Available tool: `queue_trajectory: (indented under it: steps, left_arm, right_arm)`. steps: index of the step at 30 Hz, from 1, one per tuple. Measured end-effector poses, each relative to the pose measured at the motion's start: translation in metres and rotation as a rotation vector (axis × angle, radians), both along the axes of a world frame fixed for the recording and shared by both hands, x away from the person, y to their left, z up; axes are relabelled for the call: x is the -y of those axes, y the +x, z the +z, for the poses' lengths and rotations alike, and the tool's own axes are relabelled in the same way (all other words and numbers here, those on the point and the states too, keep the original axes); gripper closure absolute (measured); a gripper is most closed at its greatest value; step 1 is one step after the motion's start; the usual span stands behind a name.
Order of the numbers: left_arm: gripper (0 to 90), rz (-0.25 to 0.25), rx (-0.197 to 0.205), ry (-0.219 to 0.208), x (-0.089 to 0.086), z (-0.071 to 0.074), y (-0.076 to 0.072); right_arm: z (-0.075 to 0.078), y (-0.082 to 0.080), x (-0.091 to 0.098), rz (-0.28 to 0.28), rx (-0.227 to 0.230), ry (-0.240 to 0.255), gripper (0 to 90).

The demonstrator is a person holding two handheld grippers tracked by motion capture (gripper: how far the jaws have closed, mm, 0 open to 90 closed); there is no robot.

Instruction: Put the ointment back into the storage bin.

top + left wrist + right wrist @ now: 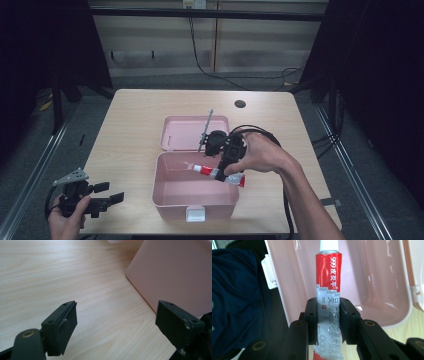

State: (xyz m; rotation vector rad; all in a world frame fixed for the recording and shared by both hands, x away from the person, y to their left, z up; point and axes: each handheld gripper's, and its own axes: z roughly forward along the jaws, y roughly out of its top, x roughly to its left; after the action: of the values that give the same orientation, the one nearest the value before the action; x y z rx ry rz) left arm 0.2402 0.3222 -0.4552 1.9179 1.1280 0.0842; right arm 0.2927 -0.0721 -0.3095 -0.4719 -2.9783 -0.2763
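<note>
The right tongs (pixel 328 315) are clamped on one red-and-silver ointment tube (pixel 328 282), its white-capped end pointing ahead of them over the open pink box (pixel 172 192). The tube looks light and soft, likely to dent, so a grip across the flat lower body suits it. The left tongs (pixel 116 320) stand wide apart, holding nothing, just beside that one box on the tabletop (pixel 50 277).

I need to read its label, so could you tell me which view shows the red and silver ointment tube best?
The right gripper view: the red and silver ointment tube is close, print legible. The high view shows it small.
</note>
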Motion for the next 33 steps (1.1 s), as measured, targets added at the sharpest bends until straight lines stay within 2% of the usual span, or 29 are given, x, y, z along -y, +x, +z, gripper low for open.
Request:
queue_trajectory:
  steps: [3, 5, 11, 14, 21, 31, 33]
  left_arm:
    - [17.5, 0.001, 0.000, 0.000, 0.000, 0.000, 0.000]
    - [17.5, 0.000, 0.001, 0.001, 0.000, 0.000, 0.000]
    - [17.5, -0.001, 0.001, -0.004, 0.000, 0.000, 0.000]
    - [17.5, -0.002, 0.000, -0.004, -0.001, 0.000, 0.000]
    - [17.5, -0.004, 0.000, -0.004, 0.000, 0.000, 0.000]
    - [18.1, -0.009, 0.000, -0.001, 0.000, 0.000, 0.000]
    - [18.1, -0.010, 0.000, -0.002, 0.000, 0.000, 0.000]
  right_arm:
    - [0.000, 0.000, -0.002, -0.003, 0.002, 0.008, 70.6]
    - [-0.003, 0.000, -0.008, 0.027, 0.002, 0.008, 70.6]
    - [-0.011, 0.000, -0.020, 0.041, -0.012, 0.014, 70.6]
    - [-0.016, 0.000, -0.027, 0.064, -0.019, 0.003, 70.6]
    - [-0.026, 0.002, -0.041, 0.075, -0.022, -0.004, 70.6]
    - [-0.041, 0.003, -0.047, 0.091, -0.050, -0.009, 70.7]
    - [-0.048, 0.002, -0.049, 0.113, -0.059, -0.013, 70.7]
